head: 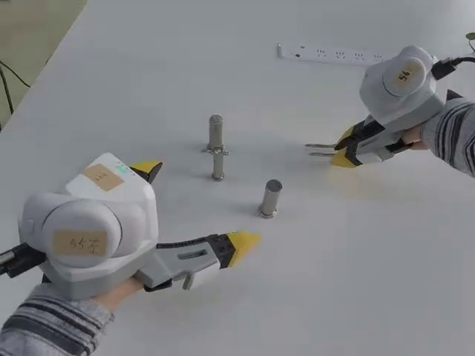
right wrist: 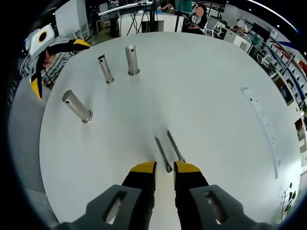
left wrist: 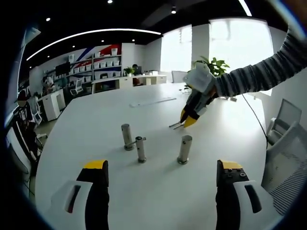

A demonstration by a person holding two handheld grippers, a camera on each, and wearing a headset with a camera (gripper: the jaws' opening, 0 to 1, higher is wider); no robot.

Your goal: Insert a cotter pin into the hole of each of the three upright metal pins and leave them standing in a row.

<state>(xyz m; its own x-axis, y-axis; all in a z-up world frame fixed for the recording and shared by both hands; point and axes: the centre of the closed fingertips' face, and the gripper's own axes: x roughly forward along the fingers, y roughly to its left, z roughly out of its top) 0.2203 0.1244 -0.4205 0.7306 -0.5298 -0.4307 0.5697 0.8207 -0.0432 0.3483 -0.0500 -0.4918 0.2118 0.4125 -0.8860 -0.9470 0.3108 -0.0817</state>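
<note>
Three upright metal pins stand on the white table: a far one, a middle one with a cotter pin crosswise through its top, and a right one. My left gripper is open, pulled back in front of them with nothing between its jaws. My right gripper is low at the right. Its jaws are a narrow gap apart. Two loose cotter pins point away from its tips, and the looped end of one sits in the gap.
A white power strip lies at the far side of the table. Bare table surrounds the metal pins. Office chairs stand beyond the table edge.
</note>
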